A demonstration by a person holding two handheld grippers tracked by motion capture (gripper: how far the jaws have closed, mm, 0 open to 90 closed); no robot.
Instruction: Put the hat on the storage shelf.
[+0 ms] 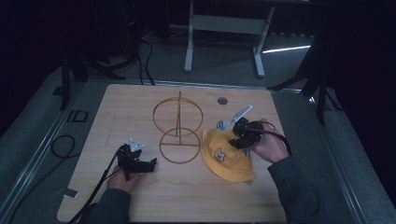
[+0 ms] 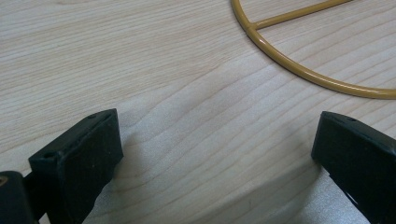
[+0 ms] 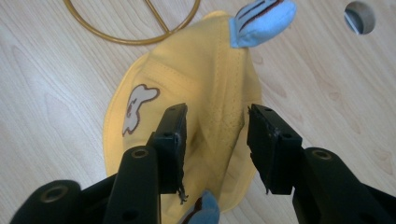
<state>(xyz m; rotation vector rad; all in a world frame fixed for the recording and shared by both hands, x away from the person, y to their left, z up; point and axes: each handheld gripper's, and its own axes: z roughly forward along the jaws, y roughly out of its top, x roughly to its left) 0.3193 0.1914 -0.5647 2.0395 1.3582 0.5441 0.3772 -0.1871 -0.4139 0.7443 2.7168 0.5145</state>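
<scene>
A yellow hat (image 1: 226, 161) with a bear patch and blue ears lies on the wooden table (image 1: 187, 196), right of a gold wire stand (image 1: 180, 133) with two rings. In the right gripper view my right gripper (image 3: 215, 140) is open, and its jaws straddle a raised fold of the hat (image 3: 187, 74). One blue ear (image 3: 261, 21) sticks out beyond it. From above, the right gripper (image 1: 238, 140) sits at the hat's far right edge. My left gripper (image 2: 217, 158) stands wide open over bare wood, just short of the stand's lower ring (image 2: 299, 70). The high view places the left gripper (image 1: 148, 164) left of the stand.
A round cable hole (image 1: 222, 100) sits near the table's far edge. Cables (image 1: 63, 144) lie on the floor to the left, and a desk frame (image 1: 224, 28) stands behind the table. Bare wood spreads along the front and the far left of the table.
</scene>
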